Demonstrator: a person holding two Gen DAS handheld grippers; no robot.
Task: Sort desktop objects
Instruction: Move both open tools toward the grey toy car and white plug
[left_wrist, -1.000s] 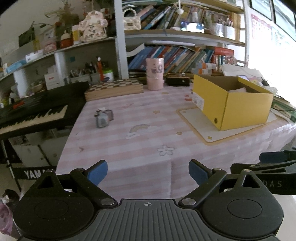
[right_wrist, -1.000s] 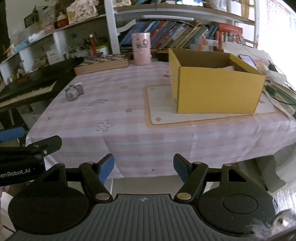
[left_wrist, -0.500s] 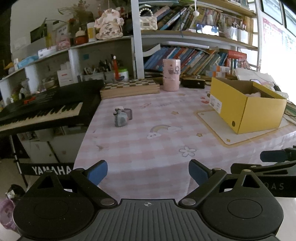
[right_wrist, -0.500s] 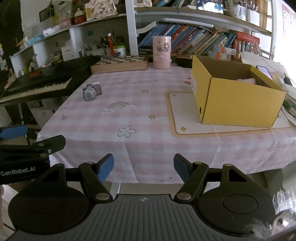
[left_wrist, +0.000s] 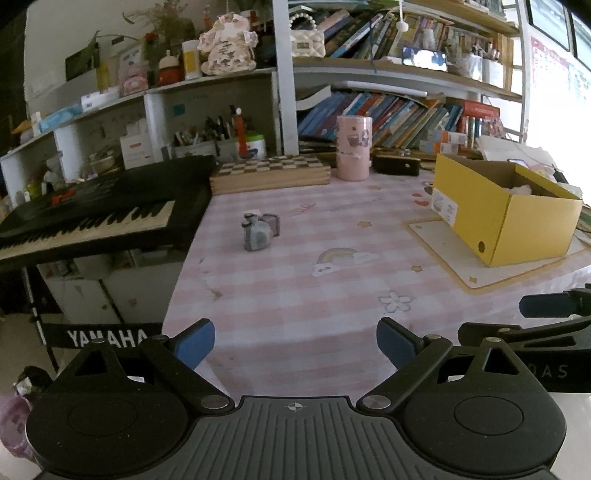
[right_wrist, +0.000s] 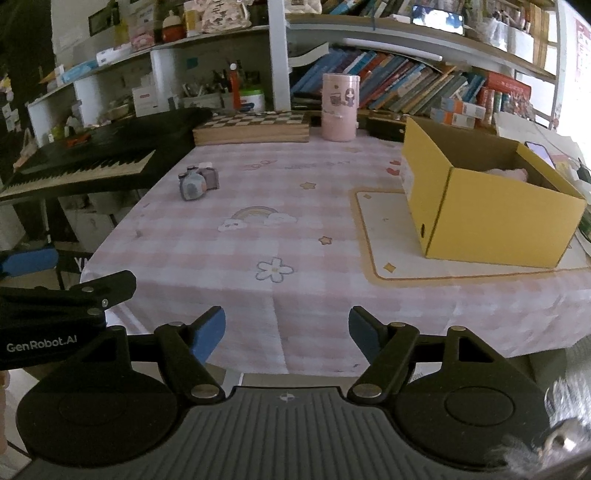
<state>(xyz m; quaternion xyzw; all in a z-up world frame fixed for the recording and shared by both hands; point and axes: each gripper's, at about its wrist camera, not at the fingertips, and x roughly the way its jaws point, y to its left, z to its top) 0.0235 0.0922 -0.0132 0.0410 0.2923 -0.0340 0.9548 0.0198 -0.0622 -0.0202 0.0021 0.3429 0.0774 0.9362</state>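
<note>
A small grey toy camera (left_wrist: 255, 233) (right_wrist: 195, 183) lies on the left part of the pink checked tablecloth (left_wrist: 332, 280). An open yellow cardboard box (left_wrist: 506, 210) (right_wrist: 487, 206) stands on a cream mat at the right, with something pale inside. My left gripper (left_wrist: 295, 343) hangs open over the table's near edge, nothing between its blue pads. My right gripper (right_wrist: 286, 334) is beside it, further right, also over the near edge; its jaws are opening and hold nothing. Each gripper shows at the side of the other's view.
A pink cylindrical tin (left_wrist: 352, 147), a wooden chessboard box (left_wrist: 271, 173) and a black case (left_wrist: 397, 166) line the table's far edge. A black keyboard (left_wrist: 92, 214) stands left of the table. Bookshelves fill the back wall.
Both views have shifted, so the table objects sit further right and look nearer and more level. The right gripper's jaws stand slightly wider than before.
</note>
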